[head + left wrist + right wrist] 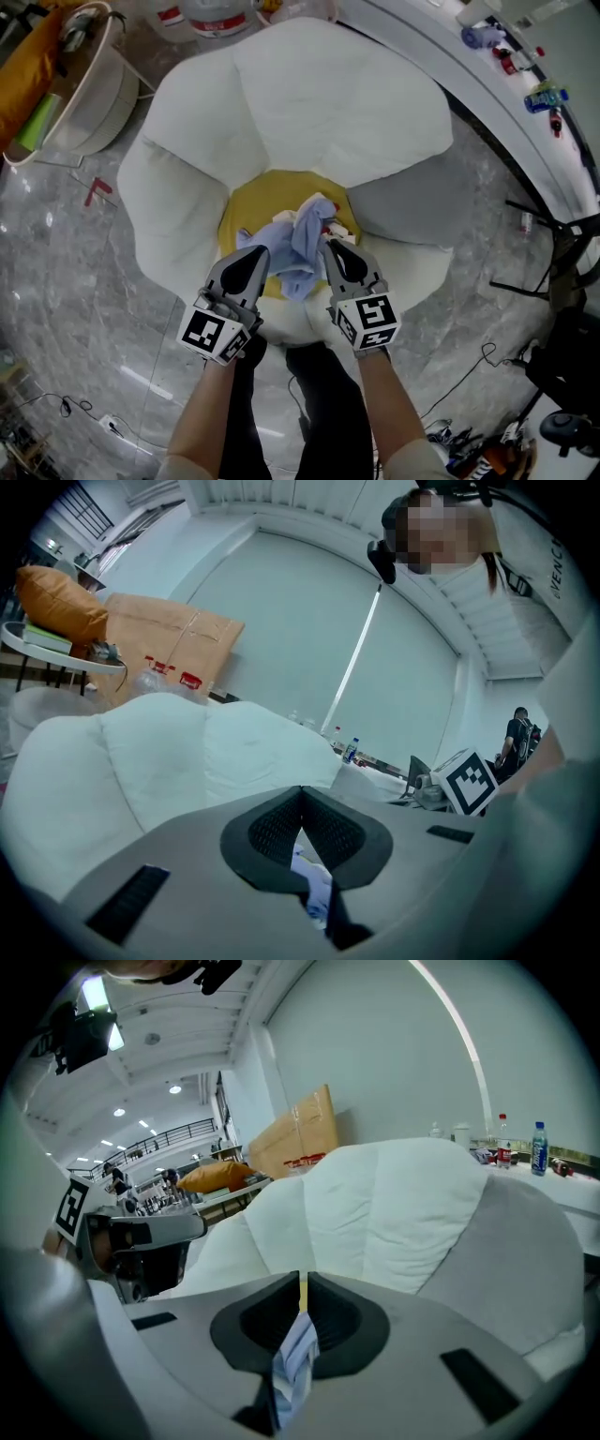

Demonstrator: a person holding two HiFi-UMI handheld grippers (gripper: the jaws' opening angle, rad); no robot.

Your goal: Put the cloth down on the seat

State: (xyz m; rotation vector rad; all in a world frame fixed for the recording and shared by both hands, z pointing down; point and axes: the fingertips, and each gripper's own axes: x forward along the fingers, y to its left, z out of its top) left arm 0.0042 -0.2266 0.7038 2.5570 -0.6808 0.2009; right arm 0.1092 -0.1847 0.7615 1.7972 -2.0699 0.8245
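Note:
A crumpled light-blue cloth [298, 239] hangs bunched over the yellow round seat [246, 211] of a flower-shaped chair with white petals [328, 103]. My left gripper [258, 253] grips the cloth's left side and my right gripper [330, 246] its right side, both held close together above the seat's front. In the left gripper view the jaws of the left gripper [302, 803] are together, with cloth [316, 890] showing beneath them. In the right gripper view the right gripper [303, 1290] pinches a fold of the cloth [296, 1358].
One chair petal at the right is grey [412, 202]. A pale tub [89, 89] stands at the upper left, a curved white counter [487, 89] with small bottles at the upper right. Black stand legs [553, 258] and floor cables lie at the right.

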